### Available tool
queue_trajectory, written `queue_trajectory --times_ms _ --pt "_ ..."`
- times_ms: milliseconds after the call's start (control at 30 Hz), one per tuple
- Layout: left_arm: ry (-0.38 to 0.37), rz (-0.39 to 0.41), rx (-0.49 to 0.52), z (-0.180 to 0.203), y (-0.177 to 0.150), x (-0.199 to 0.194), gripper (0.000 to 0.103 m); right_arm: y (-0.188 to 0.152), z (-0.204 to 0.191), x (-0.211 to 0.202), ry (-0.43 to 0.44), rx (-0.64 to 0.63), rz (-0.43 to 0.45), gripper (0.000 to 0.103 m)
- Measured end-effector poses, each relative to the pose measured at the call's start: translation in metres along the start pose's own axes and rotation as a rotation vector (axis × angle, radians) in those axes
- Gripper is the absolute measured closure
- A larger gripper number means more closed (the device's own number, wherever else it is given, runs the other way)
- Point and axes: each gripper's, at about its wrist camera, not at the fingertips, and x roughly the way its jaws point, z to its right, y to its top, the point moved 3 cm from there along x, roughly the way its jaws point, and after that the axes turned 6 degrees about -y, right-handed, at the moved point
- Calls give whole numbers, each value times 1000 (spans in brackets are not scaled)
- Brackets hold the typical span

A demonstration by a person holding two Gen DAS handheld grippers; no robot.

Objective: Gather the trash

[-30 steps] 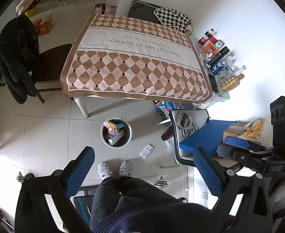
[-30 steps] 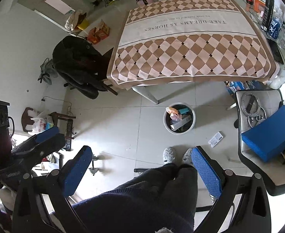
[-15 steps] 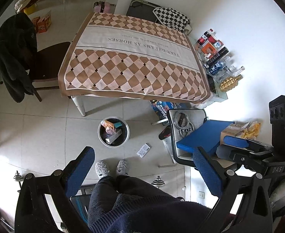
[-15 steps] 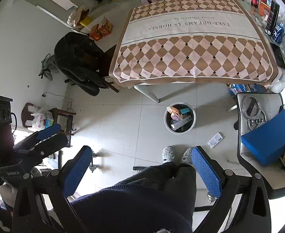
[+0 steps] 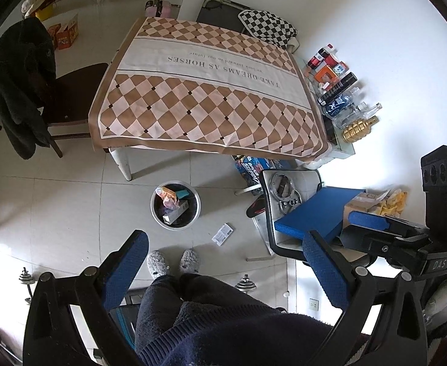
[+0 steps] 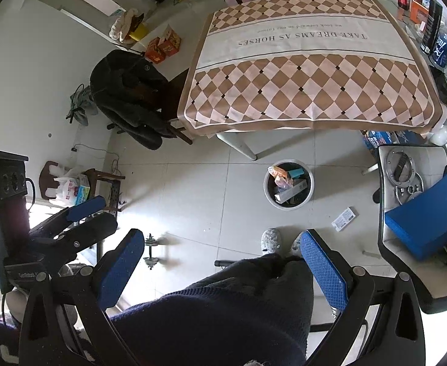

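Observation:
A round grey trash bin point(image 5: 193, 215) point(image 6: 269, 196) stands on the tiled floor in front of the table, holding several pieces of trash. A small white packet point(image 5: 222, 234) point(image 6: 344, 218) lies on the floor to the right of the bin. My left gripper point(image 5: 223, 262) is open and empty, held high above my knees. My right gripper point(image 6: 221, 260) is open and empty too, at the same height. Each gripper shows at the edge of the other's view.
A table with a brown checked cloth point(image 5: 205, 97) stands beyond the bin. A chair with a dark coat point(image 5: 19, 85) is at its left. An office chair with a blue pad point(image 5: 311, 210) is at the right. Bottles point(image 5: 342, 100) line the wall. Dumbbells point(image 6: 151, 254) lie near my feet.
Both views have drifted slightly, with the table and bin shifting a little left in the left wrist view. The grippers stay open and empty.

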Motion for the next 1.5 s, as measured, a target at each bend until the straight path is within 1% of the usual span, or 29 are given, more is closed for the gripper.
queue_trajectory --times_ms 333,600,933,1033,1500 --pt "-4 2 -7 7 -5 3 0 -4 3 -2 4 -4 -15 0" --pt "-8 4 -6 3 -2 1 0 -7 6 -4 10 -16 -27 0" --pt "-7 12 -17 10 -3 2 0 -8 12 -8 12 -23 -26 0" --pt "-8 10 -17 7 -2 1 0 -8 12 -8 12 -26 -28 0" --pt "-3 16 -25 12 -2 2 0 -9 14 -8 28 -30 -28 0"
